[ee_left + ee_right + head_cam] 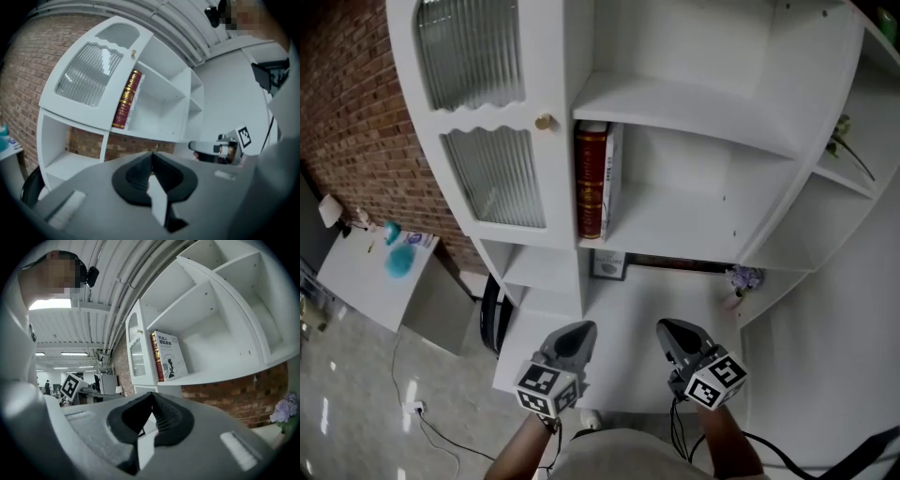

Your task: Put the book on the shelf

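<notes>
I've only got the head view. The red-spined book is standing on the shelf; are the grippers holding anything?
Observer: No. The left gripper view shows the left gripper shut, nothing between its jaws.
Operator: And the right?
Observer: The right gripper is shut and empty too.
Operator: What's on the cover?
Observer: In the right gripper view the book has a white cover with a dark figure like a chess knight.

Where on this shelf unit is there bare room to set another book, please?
Right of the book, its shelf is bare to the wall; the shelf above is bare too. The ledge below holds a frame and purple flowers.
</notes>
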